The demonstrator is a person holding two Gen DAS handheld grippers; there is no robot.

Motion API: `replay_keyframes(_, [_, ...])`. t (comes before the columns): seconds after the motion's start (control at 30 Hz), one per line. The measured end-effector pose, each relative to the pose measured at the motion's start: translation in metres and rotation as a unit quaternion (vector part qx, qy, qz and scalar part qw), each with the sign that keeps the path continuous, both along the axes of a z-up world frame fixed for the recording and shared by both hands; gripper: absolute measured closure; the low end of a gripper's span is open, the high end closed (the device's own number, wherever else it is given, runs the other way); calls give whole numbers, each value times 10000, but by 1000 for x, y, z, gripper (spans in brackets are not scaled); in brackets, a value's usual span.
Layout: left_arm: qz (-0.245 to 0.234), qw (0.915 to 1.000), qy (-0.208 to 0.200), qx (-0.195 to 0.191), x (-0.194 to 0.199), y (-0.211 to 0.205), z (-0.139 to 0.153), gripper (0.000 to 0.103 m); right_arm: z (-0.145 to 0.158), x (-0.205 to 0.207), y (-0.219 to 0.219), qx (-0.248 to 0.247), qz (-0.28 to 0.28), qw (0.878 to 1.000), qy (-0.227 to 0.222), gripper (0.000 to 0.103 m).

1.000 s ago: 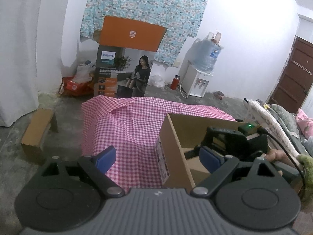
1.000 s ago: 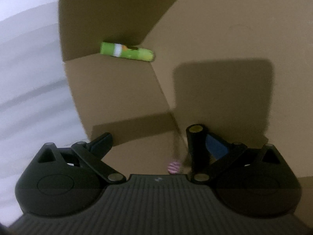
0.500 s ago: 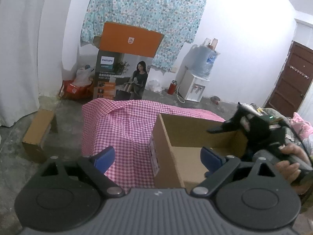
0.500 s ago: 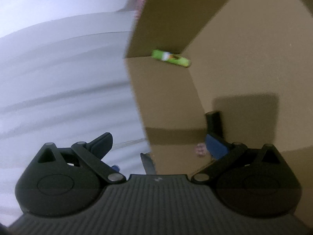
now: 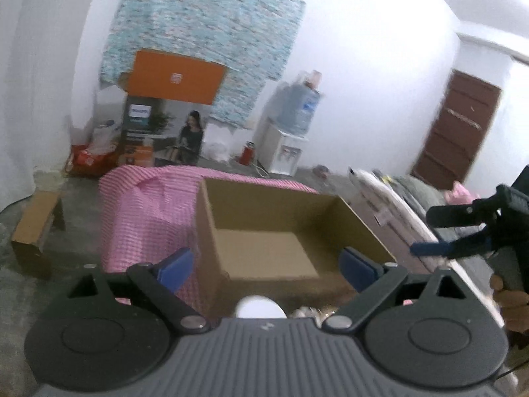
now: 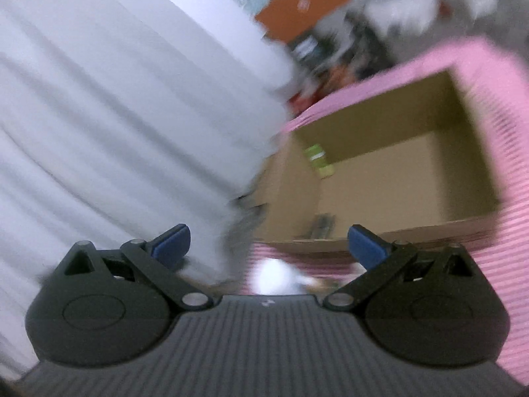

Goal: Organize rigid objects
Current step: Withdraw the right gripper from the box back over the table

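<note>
An open cardboard box (image 5: 360, 228) (image 6: 476, 152) stands on a pink checked cloth (image 5: 148, 205) (image 6: 515, 231). A green tube (image 6: 318, 160) lies in the box's far corner, and a dark object (image 6: 322, 225) rests near its front wall. My left gripper (image 5: 267, 263) hangs open above the box's near edge with nothing between its fingers. My right gripper (image 6: 268, 243) is open outside the box, also seen at the right in the left wrist view (image 5: 459, 231). A white round object (image 5: 259, 307) (image 6: 274, 276) lies just below both grippers, blurred.
A tall printed carton with an orange flap (image 5: 175, 119) and a water dispenser (image 5: 291, 142) stand against the back wall. A small cardboard box (image 5: 33, 231) sits on the floor at left. White curtain (image 6: 115, 115) hangs at left. A bed (image 5: 413, 205) lies right.
My right gripper has pulled back out of the box and up to the right. My left gripper has lifted and shifted, so the box's whole opening is in view.
</note>
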State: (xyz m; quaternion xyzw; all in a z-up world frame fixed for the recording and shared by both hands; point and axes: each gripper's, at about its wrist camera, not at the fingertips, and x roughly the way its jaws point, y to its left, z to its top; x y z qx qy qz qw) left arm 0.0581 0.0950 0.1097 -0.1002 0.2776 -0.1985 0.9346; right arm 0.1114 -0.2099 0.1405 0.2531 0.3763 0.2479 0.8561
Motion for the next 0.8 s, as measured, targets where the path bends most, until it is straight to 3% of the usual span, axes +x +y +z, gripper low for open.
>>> replay_keyframes(0.07, [-212,9998,33,38,-11,-13,-8,6,-3,-30,-1,-698,-364,9963,-353,1])
replay_keyframes(0.17, [-504,9983,285,45,-22,-31,-24,5,-17,-71,5,-1786,-848,9760,-911,1])
replay_keyframes(0.3, [-829,9952,517,29,-35,-54,-46,5,-52,-107,16,-2802,-1084,9420,-1496,1])
replay_keyframes(0.4, [-1021,9931,566,130,-39,-70,-60,5,-73,-124,16,-3279,-1070,9260,-1535,1])
replay_keyframes(0.53, [-1261,9901,458,408,-44,-97,-71,5,-99,-134,19,-3427,-1208,9214,-1377,1])
replay_keyframes(0.8, [-1409,9849,611,804,-41,-129,-95,5,-130,-130,3,-2706,-1503,9435,-1180,1])
